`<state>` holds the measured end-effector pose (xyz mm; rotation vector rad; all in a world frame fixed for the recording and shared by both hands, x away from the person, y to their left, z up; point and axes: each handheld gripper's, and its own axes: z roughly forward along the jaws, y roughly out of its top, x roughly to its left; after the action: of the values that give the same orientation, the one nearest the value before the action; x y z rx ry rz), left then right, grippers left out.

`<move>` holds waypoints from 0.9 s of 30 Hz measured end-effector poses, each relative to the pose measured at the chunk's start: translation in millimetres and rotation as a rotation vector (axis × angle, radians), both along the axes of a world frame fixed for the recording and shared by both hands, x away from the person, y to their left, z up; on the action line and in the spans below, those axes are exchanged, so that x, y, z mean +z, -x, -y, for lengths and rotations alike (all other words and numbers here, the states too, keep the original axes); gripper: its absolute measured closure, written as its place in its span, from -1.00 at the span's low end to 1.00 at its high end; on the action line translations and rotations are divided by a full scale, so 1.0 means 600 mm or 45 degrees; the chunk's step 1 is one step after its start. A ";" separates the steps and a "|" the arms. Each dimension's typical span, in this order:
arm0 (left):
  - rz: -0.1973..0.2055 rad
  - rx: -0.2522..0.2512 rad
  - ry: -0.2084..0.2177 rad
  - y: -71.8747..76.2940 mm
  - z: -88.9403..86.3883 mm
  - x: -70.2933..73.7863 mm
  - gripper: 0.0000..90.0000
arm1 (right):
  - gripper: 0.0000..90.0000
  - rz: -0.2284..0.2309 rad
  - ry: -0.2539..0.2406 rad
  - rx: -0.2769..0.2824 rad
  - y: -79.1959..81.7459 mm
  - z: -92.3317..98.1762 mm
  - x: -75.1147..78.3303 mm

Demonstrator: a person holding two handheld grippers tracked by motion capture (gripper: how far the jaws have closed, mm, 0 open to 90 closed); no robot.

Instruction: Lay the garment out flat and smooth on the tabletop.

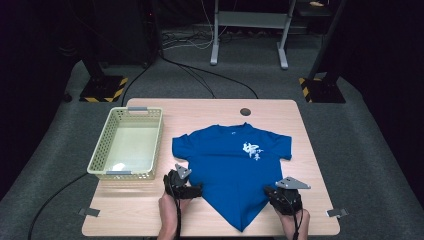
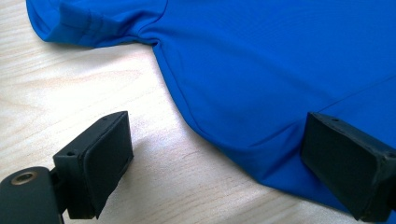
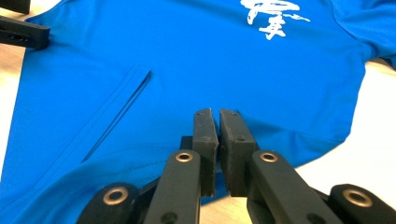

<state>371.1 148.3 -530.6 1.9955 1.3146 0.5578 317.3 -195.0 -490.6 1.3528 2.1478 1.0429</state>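
While the blue T-shirt lies flat on the table beside the basket, my left gripper stands wide open around its side edge and my right gripper is closed, seemingly pinching the hem. To fold cleanly, I should clamp the left fully on fabric, then lift both evenly.

white brush characters, unreadable, blue T-shirt

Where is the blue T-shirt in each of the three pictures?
High view: the blue T-shirt lies flat in the middle of the table, right of the basket.
Left gripper view: it covers the top and right, ahead of the open left claw.
Right gripper view: it spreads behind the shut right claw.
Shared landmark: the light wooden table.
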 end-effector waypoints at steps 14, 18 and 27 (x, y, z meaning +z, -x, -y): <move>0.002 0.001 0.000 0.000 0.000 0.000 -0.81 | 0.90 -0.001 -0.008 -0.031 0.018 0.019 -0.002; 0.004 0.001 -0.002 0.000 0.000 0.000 -0.81 | 0.90 -0.009 -0.007 -0.034 0.022 0.024 -0.005; 0.002 0.001 -0.001 0.000 0.000 0.000 -0.81 | 0.90 -0.009 -0.008 -0.059 0.031 0.038 -0.006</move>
<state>371.1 148.3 -530.7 1.9944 1.3143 0.5603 298.9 -217.6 -494.3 1.4037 2.1097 1.0293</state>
